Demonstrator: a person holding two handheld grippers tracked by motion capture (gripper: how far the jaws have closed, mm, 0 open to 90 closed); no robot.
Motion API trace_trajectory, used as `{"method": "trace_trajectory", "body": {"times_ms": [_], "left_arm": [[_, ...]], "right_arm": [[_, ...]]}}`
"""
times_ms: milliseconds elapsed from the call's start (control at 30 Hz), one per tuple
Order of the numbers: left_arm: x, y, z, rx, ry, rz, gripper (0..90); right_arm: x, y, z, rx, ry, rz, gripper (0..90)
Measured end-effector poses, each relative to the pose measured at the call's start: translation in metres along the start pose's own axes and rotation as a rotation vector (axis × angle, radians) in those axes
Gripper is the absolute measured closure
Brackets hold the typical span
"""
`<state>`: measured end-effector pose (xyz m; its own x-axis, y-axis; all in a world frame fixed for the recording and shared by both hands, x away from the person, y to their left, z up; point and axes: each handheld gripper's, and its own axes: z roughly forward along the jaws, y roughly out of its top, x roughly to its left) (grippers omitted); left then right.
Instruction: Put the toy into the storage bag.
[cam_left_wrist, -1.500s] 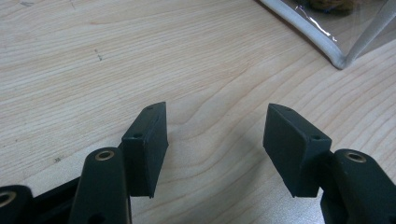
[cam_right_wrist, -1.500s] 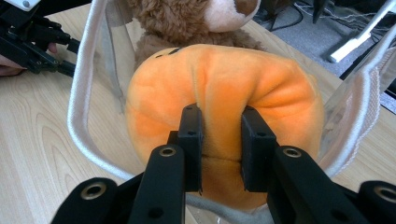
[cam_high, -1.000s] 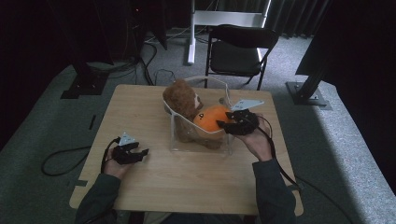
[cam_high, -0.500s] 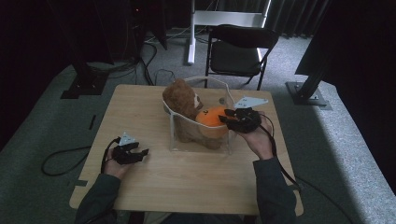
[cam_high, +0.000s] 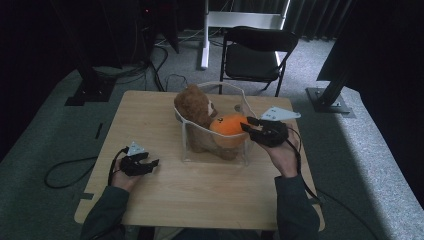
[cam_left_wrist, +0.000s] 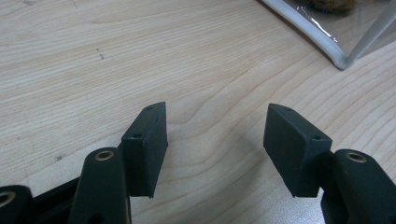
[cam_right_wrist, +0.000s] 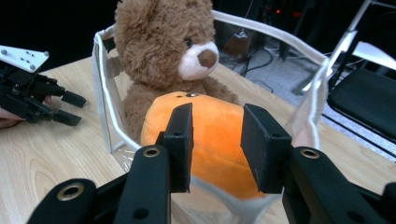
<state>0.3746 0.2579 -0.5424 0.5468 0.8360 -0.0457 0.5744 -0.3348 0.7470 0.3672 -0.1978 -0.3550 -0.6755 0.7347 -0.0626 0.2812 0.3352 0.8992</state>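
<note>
Hovering right gripper (cam_high: 250, 124) at orange plush (cam_high: 228, 128), fingers closing, empty, left gripper (cam_high: 148, 161) agape on table (cam_high: 210, 190).

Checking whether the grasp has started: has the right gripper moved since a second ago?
Yes. In the high view the right gripper has drawn slightly back from the orange plush toward the clear bag's right edge, its jaws having just been closing.

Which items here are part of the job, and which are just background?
In play: right gripper, orange plush, teddy bear, clear bag.
Lying about: left gripper resting open on the table, black chair, floor cables.
</note>
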Motion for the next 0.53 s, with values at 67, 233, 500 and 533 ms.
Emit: {"method": "trace_trajectory", "body": {"times_ms": [67,233,500,533], "left_arm": [[0.000,0.000,0.000,0.001,0.001,-0.002,40.6],[0.001,0.000,0.000,0.007,0.001,-0.002,40.7],[0.001,0.001,0.001,0.010,0.005,-0.006,40.6],[0.001,0.001,0.001,0.010,0.005,-0.006,40.6]], "right_arm": [[0.000,-0.003,-0.006,-0.011,-0.005,0.004,63.0],[-0.002,-0.011,-0.017,-0.030,-0.016,0.020,61.8],[-0.012,-0.028,-0.034,-0.060,-0.056,0.061,59.7],[-0.013,-0.029,-0.035,-0.063,-0.062,0.067,59.4]]}}
